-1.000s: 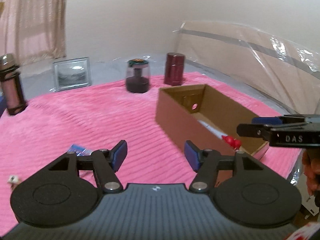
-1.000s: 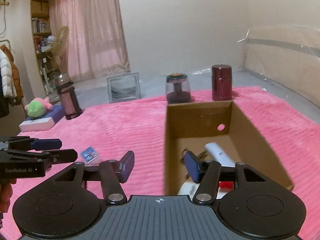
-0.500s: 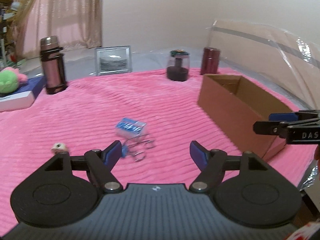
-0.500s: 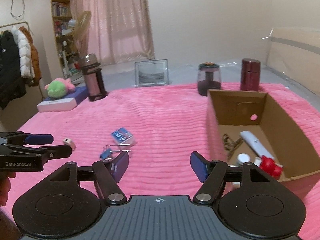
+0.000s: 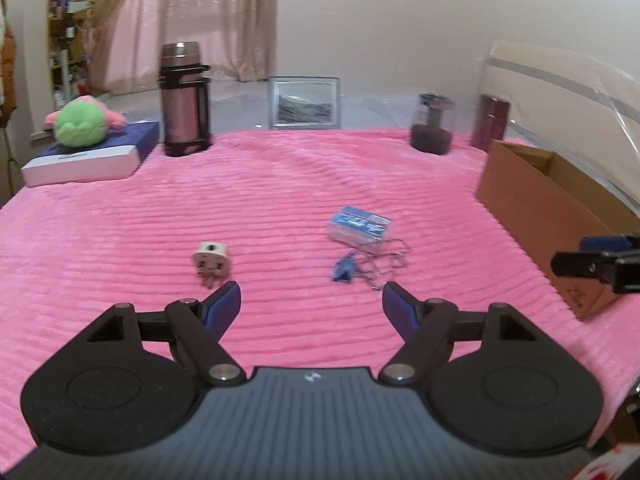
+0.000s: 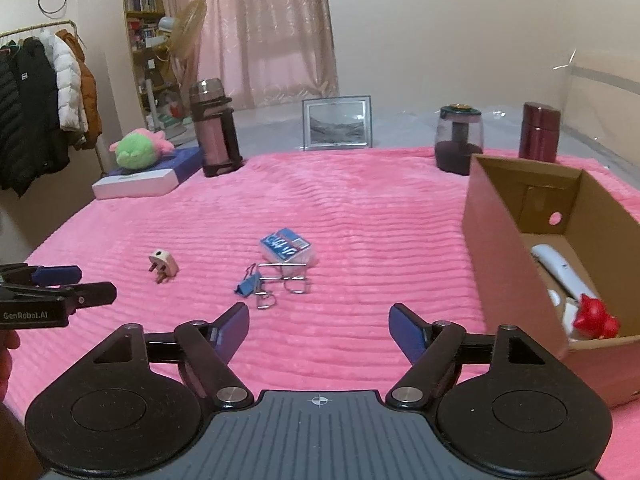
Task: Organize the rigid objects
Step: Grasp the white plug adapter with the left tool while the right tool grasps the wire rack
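Observation:
On the pink blanket lie a beige plug adapter (image 5: 211, 263) (image 6: 163, 265), a small clear box with a blue label (image 5: 359, 228) (image 6: 286, 246), and binder clips, one blue (image 5: 345, 269) (image 6: 249, 285). A cardboard box (image 6: 500, 236) (image 5: 532, 216) at the right holds a white remote (image 6: 560, 272) and a red toy (image 6: 594, 316). My left gripper (image 5: 312, 306) is open and empty, just short of the plug and clips. My right gripper (image 6: 319, 326) is open and empty, near the clips, left of the box.
At the back stand a pink thermos (image 6: 214, 128), a picture frame (image 6: 337, 123), a dark glass jar (image 6: 459, 144) and a maroon canister (image 6: 539, 132). A green plush (image 6: 138, 150) lies on a flat white-and-blue box at back left. Coats hang at far left.
Both grippers have swung left, away from the cardboard box, and now face the plug, small box and clips. Both stay open and empty.

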Demonstrator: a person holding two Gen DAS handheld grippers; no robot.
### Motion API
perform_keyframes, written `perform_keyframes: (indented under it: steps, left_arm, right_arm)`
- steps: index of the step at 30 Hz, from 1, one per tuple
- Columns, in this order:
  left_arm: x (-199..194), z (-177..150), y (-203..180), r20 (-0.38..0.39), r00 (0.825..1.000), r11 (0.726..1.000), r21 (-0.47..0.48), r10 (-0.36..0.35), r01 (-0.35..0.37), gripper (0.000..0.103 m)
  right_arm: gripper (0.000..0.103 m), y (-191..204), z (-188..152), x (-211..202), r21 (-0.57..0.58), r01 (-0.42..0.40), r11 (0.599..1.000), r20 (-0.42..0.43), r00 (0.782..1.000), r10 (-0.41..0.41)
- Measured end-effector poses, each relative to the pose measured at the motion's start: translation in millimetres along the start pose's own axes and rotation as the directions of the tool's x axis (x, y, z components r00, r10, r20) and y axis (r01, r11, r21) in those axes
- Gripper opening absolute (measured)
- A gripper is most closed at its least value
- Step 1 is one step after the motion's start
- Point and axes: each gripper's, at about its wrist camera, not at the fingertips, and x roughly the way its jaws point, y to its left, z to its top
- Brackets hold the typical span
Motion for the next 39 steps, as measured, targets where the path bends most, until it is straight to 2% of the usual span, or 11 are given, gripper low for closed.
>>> perform_keyframes:
  steps: [5,12,19,29,39]
  left_arm:
    - [9,-4,19,0.024,0.998,0.999,-0.008,0.050,-0.050,0.074]
    - [36,-8,41,0.003,0.997,0.997,-0.008,0.082,-0.082,0.074]
    - [69,-12,63,-0.018,0.995,0.995,-0.032,0.093,-0.094,0.074]
    - [116,-10,78,-0.015,0.993,0.993,0.015,0.118,-0.118,0.074]
    - [147,-6,88,-0.020,0.991,0.991,0.008,0.132,-0.132,0.074]
  right_arm:
    - [0.080,10,-2,23,-0.003,-0.030,1.000,-0.019,0.999,0.030]
    - [0.086,21,-5,59,0.005,-0.038,0.999,-0.038,0.999,0.038]
    - [0.086,28,-3,100,-0.011,-0.050,0.999,-0.070,0.996,0.049]
    - [0.086,24,0,163,-0.030,-0.058,0.998,-0.074,0.996,0.056]
    - [0.085,20,3,213,-0.039,-0.031,0.999,-0.078,0.997,0.028]
